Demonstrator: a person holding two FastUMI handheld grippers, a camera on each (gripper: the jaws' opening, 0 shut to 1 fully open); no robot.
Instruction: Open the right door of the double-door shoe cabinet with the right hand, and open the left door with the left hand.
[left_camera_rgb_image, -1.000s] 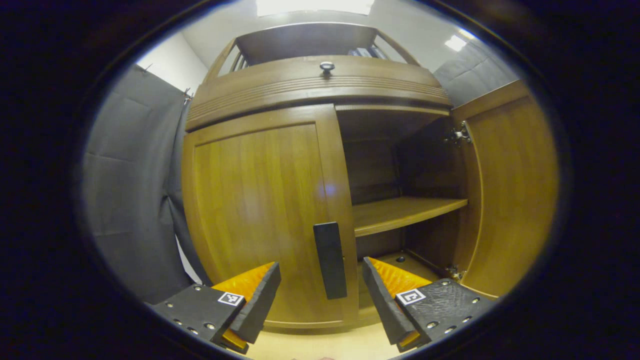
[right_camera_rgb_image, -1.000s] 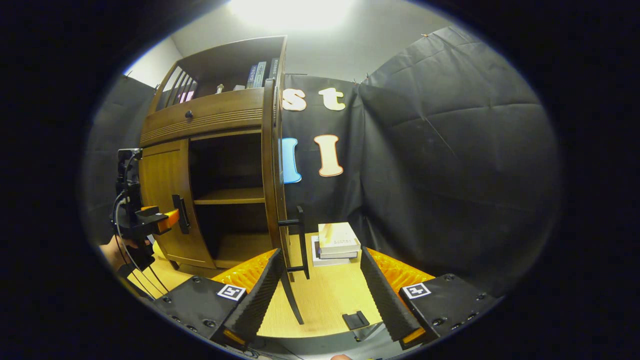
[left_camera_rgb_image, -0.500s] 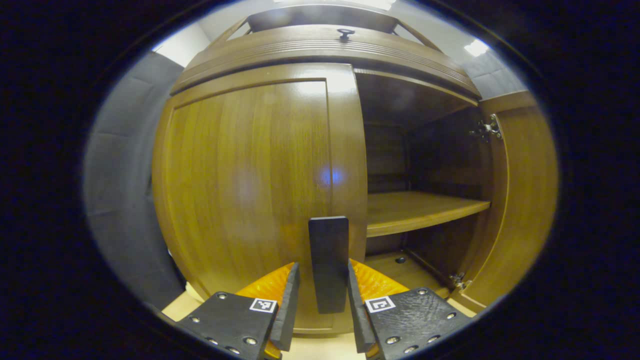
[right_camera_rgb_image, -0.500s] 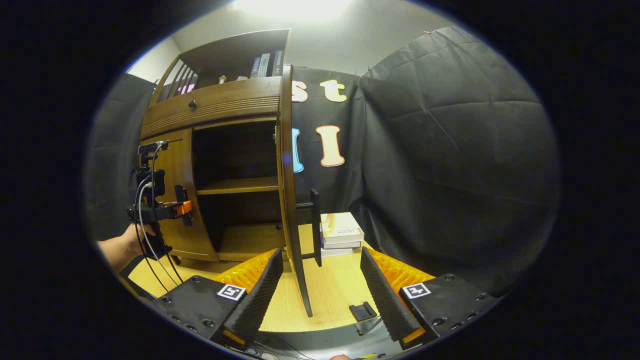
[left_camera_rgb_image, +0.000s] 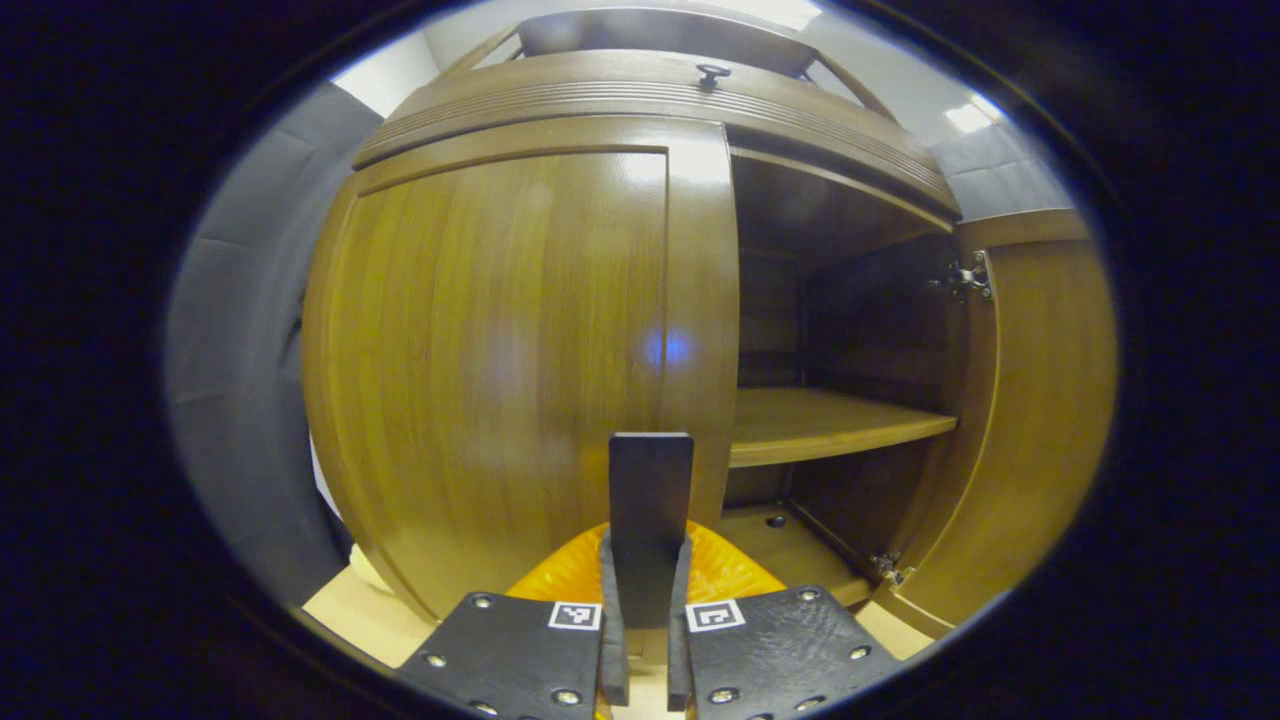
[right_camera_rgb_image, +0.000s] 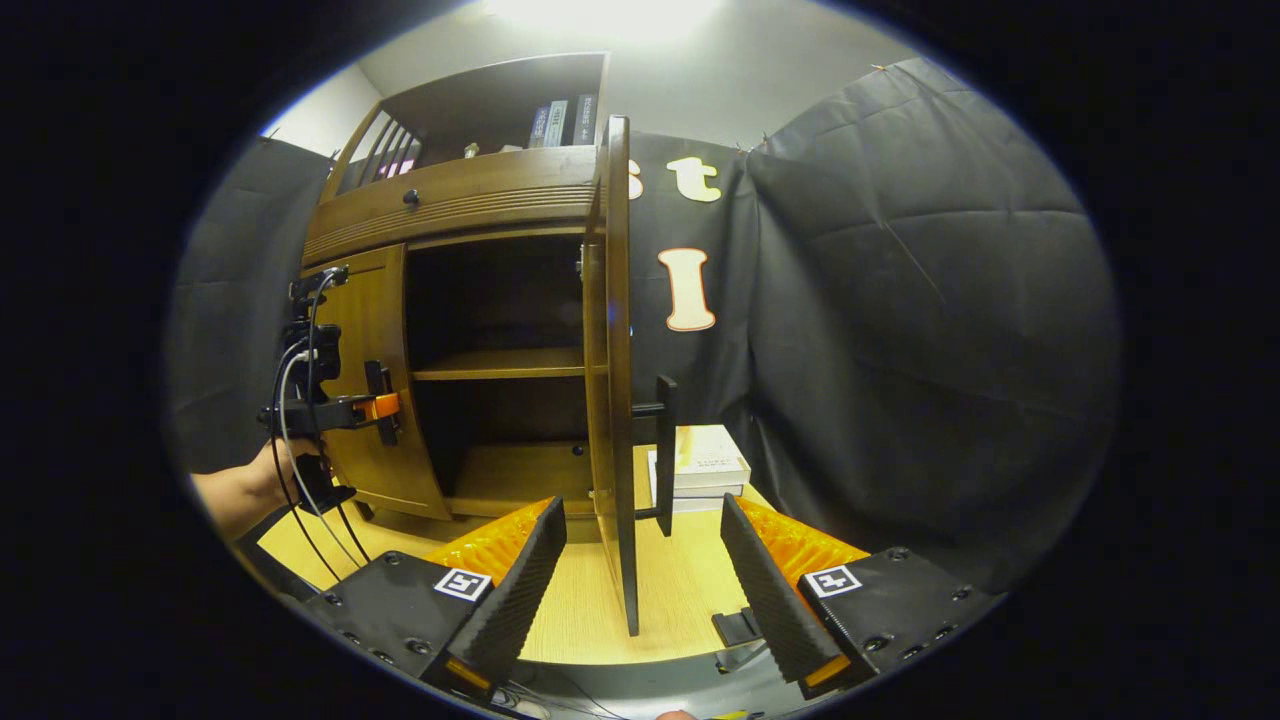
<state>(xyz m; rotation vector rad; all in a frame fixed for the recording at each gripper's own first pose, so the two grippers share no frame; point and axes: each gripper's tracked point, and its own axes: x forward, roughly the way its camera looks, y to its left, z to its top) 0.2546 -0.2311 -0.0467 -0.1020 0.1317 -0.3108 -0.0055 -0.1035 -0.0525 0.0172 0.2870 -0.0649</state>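
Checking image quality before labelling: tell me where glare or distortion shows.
Left gripper view: a bluish flare spot and pale sheen on the left door, whose edges bow from fisheye. Right gripper view: a ceiling light blows out the top; the right door looks sharp.

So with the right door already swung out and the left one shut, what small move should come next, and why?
Probably a pull: draw the left gripper back toward the person, swinging the left door out on its hinge side. Its fingers are clamped on the left door's handle, the door sits flush, and the right door stands wide open with the right gripper open and off it.
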